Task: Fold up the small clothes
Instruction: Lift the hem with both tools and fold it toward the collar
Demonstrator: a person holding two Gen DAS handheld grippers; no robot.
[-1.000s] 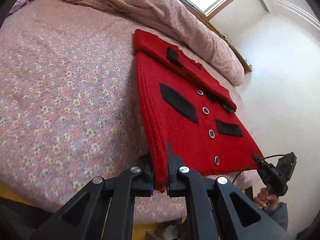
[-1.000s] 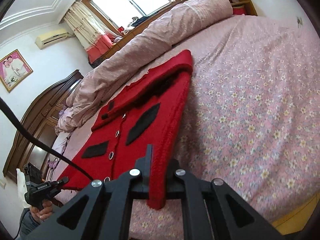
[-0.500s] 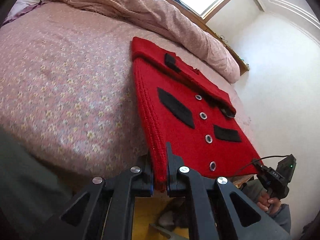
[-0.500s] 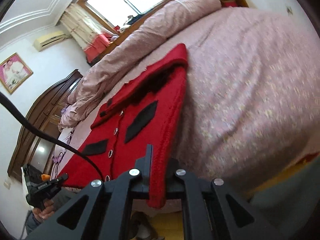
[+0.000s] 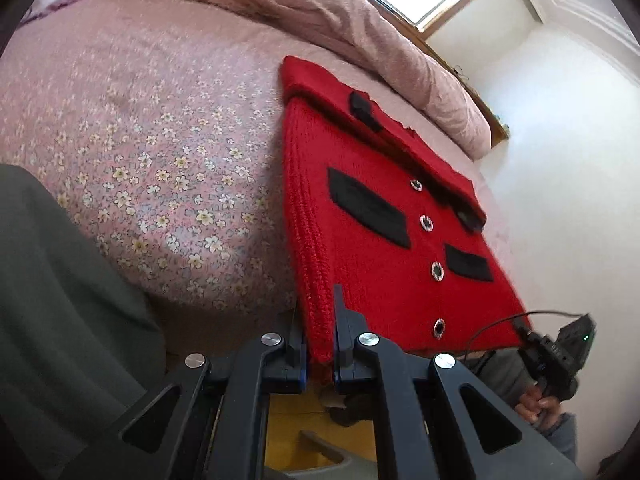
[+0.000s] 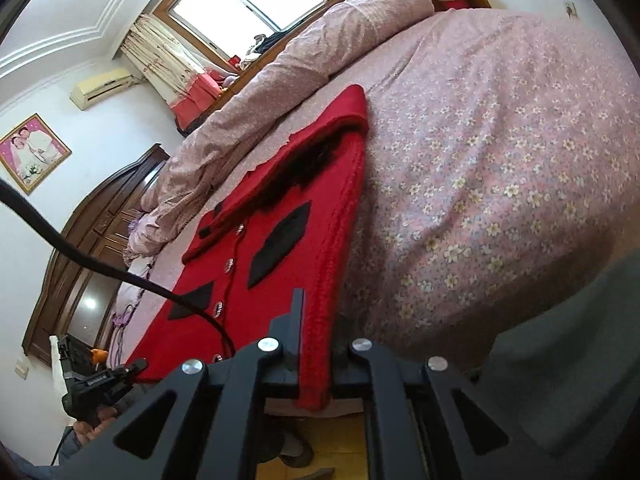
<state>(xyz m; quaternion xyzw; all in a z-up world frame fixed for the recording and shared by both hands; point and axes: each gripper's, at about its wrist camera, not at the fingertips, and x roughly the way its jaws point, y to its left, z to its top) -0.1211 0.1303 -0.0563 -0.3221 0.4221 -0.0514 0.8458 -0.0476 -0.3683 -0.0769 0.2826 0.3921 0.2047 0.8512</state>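
A red knitted cardigan (image 5: 380,216) with black pocket patches and silver buttons lies front up on the floral pink bedspread (image 5: 152,168). Its hem reaches out past the bed's near edge. My left gripper (image 5: 318,320) is shut on one hem corner, red knit pinched between its pads. My right gripper (image 6: 318,320) is shut on the opposite hem corner of the cardigan (image 6: 280,240). Each view shows the other gripper at the far corner: the right gripper (image 5: 528,330) and the left gripper (image 6: 136,366), each held by a hand. The hem is stretched taut between them.
A rolled pink quilt (image 5: 360,28) lies along the bed's far side under a window (image 6: 248,0). A dark wooden wardrobe (image 6: 80,264) stands beyond the bed. Yellow floor (image 5: 296,420) shows below the bed edge. The person's grey-green clothing (image 5: 60,320) fills the near corners.
Both grippers have drawn the cardigan's hem back toward and over the bed's near edge. The person's grey-green clothing and the floor have come into view. Both grips are unchanged.
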